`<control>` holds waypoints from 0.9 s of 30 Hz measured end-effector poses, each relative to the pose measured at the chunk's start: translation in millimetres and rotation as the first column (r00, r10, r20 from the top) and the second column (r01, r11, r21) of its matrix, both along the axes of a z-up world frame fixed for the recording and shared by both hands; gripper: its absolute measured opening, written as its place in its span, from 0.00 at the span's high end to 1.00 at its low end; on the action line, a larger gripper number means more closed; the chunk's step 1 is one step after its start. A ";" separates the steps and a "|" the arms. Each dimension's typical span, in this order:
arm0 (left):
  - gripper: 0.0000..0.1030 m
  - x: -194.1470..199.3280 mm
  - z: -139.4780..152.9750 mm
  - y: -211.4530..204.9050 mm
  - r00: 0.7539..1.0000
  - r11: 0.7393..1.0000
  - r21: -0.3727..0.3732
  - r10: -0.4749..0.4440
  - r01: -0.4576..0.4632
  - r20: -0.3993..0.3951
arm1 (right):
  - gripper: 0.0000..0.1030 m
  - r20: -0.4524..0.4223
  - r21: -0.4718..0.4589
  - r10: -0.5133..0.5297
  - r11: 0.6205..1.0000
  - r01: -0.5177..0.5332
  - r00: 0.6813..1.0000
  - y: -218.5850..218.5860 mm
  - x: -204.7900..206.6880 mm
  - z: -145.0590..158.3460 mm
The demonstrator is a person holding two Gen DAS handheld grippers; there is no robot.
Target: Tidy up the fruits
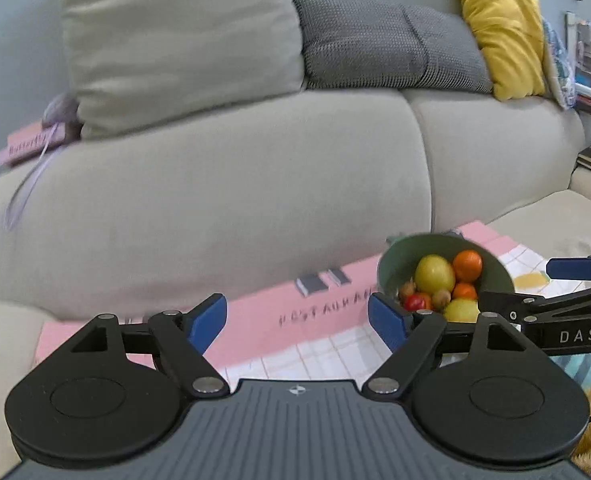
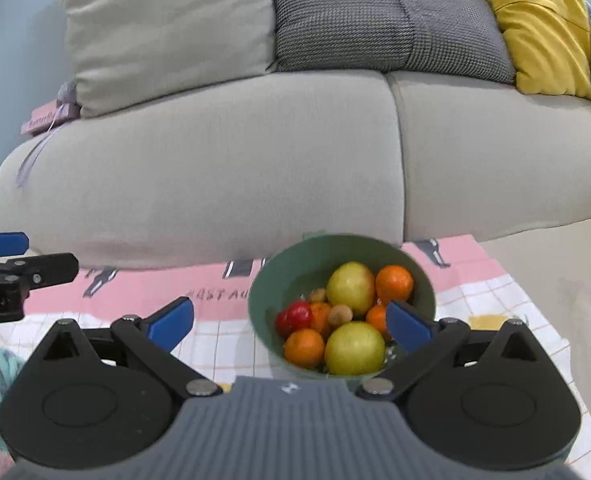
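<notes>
Right tongs (image 2: 289, 322) gape empty just short of the green bowl (image 2: 295, 276) heaped with fruit on the pink cloth (image 2: 135, 296), likely lining up a pick; left tongs (image 1: 297, 318), also open and empty, wait aside.

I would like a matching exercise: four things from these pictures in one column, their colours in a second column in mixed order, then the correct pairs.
Things:
1. bowl
2. right cushion
3. middle cushion
4. gripper fingertips

Colours:
A. blue
B. yellow
C. green
D. grey

Pairs: 1-C, 2-B, 3-D, 4-A
</notes>
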State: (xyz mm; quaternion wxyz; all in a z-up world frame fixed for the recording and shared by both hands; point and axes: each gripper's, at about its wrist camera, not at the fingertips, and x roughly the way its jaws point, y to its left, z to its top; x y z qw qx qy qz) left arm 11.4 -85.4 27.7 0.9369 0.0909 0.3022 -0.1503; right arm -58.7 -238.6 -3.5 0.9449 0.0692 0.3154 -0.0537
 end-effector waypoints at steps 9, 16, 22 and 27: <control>0.09 -11.0 -31.6 15.7 0.991 0.995 0.014 0.102 -0.102 -0.091 | 0.04 -0.010 -0.109 0.025 0.994 -0.026 1.000 24.9 -10.9 -21.9; 0.09 -11.1 -42.6 13.7 0.985 0.992 0.052 0.117 -0.111 -0.129 | 0.04 -0.026 -0.076 0.051 0.996 -0.053 0.998 27.0 -8.8 -30.3; 0.09 -9.5 -46.8 15.0 0.982 0.991 0.061 0.124 -0.117 -0.142 | 0.04 -0.054 -0.065 0.047 0.997 -0.051 0.997 25.5 -5.7 -36.2; 0.09 -9.0 -47.7 17.5 0.980 0.990 0.062 0.131 -0.123 -0.148 | 0.04 -0.055 -0.066 0.051 0.996 -0.055 0.997 25.9 -5.3 -36.4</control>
